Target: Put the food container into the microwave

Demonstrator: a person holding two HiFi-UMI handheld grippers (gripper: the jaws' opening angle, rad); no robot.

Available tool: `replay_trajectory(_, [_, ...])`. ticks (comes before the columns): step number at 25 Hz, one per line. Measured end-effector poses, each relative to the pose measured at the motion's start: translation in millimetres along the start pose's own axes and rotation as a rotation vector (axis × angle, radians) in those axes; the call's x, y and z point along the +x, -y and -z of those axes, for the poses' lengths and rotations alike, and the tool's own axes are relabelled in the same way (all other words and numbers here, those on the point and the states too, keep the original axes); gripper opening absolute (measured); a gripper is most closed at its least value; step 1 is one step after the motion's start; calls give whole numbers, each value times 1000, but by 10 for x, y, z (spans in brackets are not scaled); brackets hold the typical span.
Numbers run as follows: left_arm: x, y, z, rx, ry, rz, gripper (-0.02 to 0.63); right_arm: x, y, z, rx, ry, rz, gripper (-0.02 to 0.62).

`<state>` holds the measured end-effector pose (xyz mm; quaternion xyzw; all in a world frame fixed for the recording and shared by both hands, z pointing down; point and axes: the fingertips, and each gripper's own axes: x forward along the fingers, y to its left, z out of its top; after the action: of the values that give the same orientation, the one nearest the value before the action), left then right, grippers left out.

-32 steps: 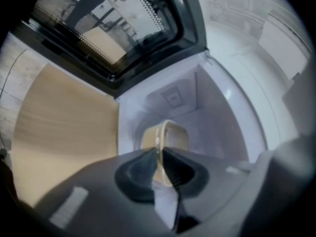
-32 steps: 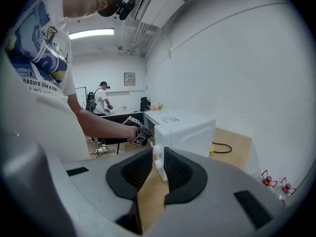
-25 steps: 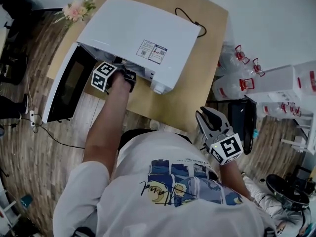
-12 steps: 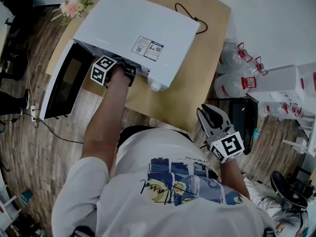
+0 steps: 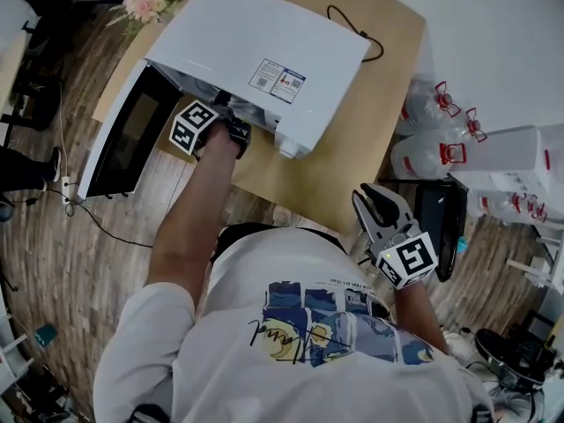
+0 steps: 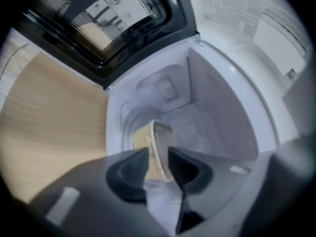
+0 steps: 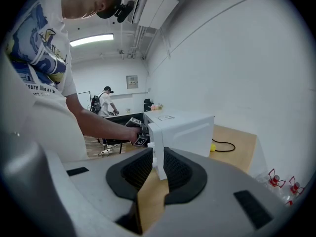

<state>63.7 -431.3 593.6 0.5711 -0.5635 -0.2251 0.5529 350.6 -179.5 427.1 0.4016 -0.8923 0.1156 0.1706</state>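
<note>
The left hand-held gripper [image 6: 158, 156], jaws just spread with the container [image 6: 158, 135] between them inside the microwave [image 5: 264, 51], should be withdrawn straight toward 6 o'clock (rim untouched).

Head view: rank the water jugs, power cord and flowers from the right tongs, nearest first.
1. Water jugs, on the floor just beyond the right tongs.
2. Power cord, on the table's far side.
3. Flowers, far left corner.

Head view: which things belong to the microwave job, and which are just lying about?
Job: microwave, its open door, food container inside, left hand-held gripper, whose jaws have just been opening around the container.
Lying about: flowers, water jugs, black cable, idle right hand-held gripper.
</note>
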Motion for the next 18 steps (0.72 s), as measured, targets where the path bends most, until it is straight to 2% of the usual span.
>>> replay_trajectory(10, [-61, -83, 94, 14, -60, 20, 158, 46, -253, -13, -19, -5, -27, 60])
replay_trajectory(18, [-274, -236, 114, 25, -92, 17, 158, 70, -443, -58, -35, -2, -11, 57])
